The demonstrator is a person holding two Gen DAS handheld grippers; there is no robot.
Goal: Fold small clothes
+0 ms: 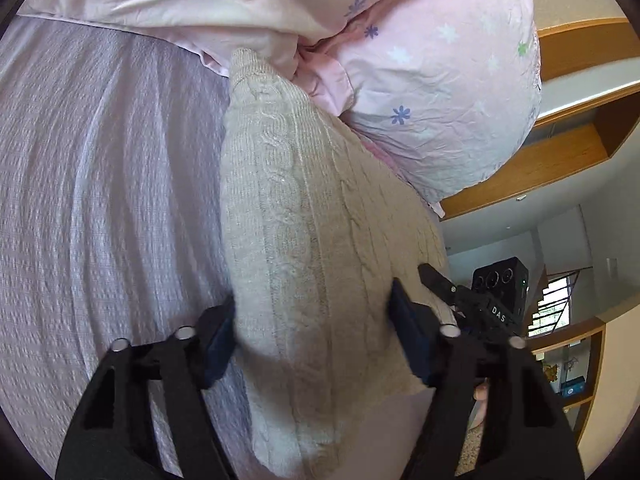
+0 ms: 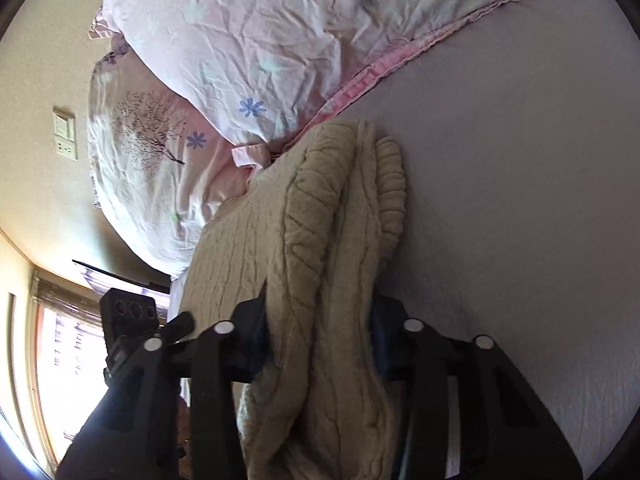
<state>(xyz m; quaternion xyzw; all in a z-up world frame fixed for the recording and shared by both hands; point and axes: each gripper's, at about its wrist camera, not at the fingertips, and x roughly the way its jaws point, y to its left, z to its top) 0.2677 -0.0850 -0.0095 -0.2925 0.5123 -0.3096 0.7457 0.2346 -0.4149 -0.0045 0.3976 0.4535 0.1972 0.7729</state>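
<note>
Currently on the bed (image 1: 100, 184): one beige cable-knit sweater (image 1: 304, 216), lying on the mauve textured bedspread, its far end touching a pink flowered quilt (image 1: 436, 92) heaped at the head.

Left hand-held gripper (image 1: 312, 332): fingers spread, one on each side of the sweater's near end, the knit bulging between them; whether the pads press the cloth or only flank it cannot be told.

Right hand-held gripper (image 2: 320, 332): a thick bunch of stacked knit layers passes between its fingers, and it appears to pinch that bunch.

State of the task, as a judgement: partly done. In the right wrist view the sweater shows several layers stacked along one edge, a ribbed cuff (image 2: 390, 168) tucked at the far end, so the sleeves and sides seem already turned in to make a long narrow strip. What likely remains is a crosswise fold to shorten the strip, then smoothing.

Writing: white letters "DAS" on the black body of the other hand-held gripper, seen in the left wrist view. No garment label is visible.
</note>
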